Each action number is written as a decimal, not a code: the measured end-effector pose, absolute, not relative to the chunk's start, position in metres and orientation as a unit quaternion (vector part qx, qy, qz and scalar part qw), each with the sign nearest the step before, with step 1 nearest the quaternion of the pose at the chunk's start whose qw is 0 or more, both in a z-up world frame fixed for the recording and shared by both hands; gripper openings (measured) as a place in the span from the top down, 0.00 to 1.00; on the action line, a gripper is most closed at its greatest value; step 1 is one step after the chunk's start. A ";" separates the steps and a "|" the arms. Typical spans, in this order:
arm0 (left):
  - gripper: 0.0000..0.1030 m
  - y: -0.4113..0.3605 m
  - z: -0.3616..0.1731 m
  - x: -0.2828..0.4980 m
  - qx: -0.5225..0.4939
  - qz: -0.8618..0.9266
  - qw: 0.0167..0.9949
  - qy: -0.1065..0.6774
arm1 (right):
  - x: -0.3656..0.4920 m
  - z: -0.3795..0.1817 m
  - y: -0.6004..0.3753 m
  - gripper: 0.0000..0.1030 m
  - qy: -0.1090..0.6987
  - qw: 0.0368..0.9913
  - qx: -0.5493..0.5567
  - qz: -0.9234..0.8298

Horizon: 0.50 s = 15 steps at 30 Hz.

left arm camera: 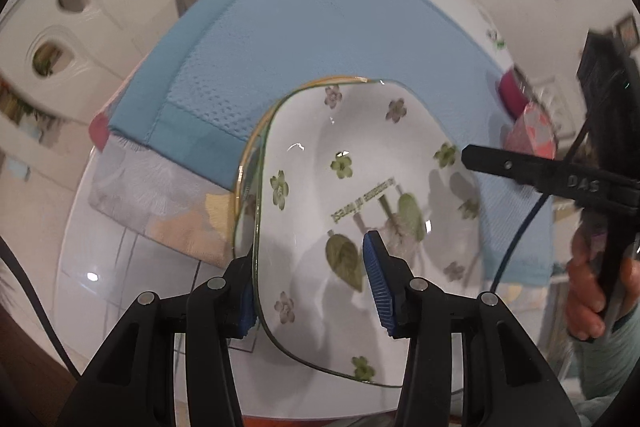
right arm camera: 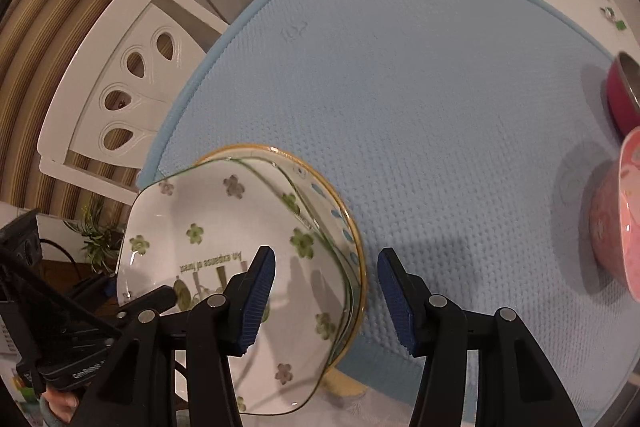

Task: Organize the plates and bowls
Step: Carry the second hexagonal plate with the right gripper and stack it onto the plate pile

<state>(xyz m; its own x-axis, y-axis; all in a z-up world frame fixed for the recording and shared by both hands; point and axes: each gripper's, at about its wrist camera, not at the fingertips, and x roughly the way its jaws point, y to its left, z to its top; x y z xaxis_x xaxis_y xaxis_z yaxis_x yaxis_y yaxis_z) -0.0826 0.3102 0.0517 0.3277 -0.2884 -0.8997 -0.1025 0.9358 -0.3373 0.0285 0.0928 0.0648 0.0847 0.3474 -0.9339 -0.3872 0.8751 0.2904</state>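
Note:
A square white plate with green flowers (left arm camera: 360,195) lies on top of a round gold-rimmed plate (left arm camera: 244,163) at the near edge of the blue mat (left arm camera: 304,27). My left gripper (left arm camera: 310,283) has its jaws wide apart around the square plate's near left rim, one finger outside the rim and one over the plate. In the right wrist view the square plate (right arm camera: 208,227) sits on the gold-rimmed plate (right arm camera: 352,227). My right gripper (right arm camera: 326,301) is open and empty above the plates' right edge. A pink bowl (right arm camera: 616,223) and a magenta bowl (right arm camera: 620,95) stand on the mat at the right.
White chairs (right arm camera: 128,75) stand beyond the mat's left side. A patterned placemat (left arm camera: 160,203) lies under the blue mat's near corner. The white table (left arm camera: 120,287) edge is close below. The right gripper's body (left arm camera: 560,179) shows at the right of the left wrist view.

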 end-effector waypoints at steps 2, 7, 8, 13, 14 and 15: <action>0.58 0.301 0.055 -0.079 -0.129 -0.059 0.796 0.589 | 0.023 0.064 0.088 0.50 0.630 0.736 -0.013 0.248; 0.56 0.292 0.060 -0.082 -0.060 -0.064 0.781 0.618 | 0.014 0.061 0.088 0.50 0.634 0.735 0.006 0.241; 0.55 0.291 0.063 -0.083 -0.037 -0.056 0.782 0.620 | 0.014 0.062 0.084 0.50 0.634 0.735 0.009 0.240; 0.54 0.289 0.064 -0.083 0.004 -0.051 0.786 0.616 | 0.014 0.058 0.074 0.50 0.644 0.728 0.035 0.233; 0.54 0.289 0.063 -0.081 -0.002 -0.055 0.785 0.617 | 0.014 0.058 0.073 0.50 0.644 0.728 0.036 0.232; 0.51 0.290 0.062 -0.081 -0.004 -0.053 0.786 0.617 | 0.013 0.058 0.073 0.50 0.644 0.729 0.035 0.231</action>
<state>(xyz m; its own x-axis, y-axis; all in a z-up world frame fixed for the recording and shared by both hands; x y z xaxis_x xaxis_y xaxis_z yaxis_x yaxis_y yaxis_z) -0.0806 0.2898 0.0620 0.2341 -0.0884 -0.9682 0.0785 0.9943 -0.0718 0.0129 0.0729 0.0582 0.0642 0.3819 -0.9220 -0.2915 0.8907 0.3487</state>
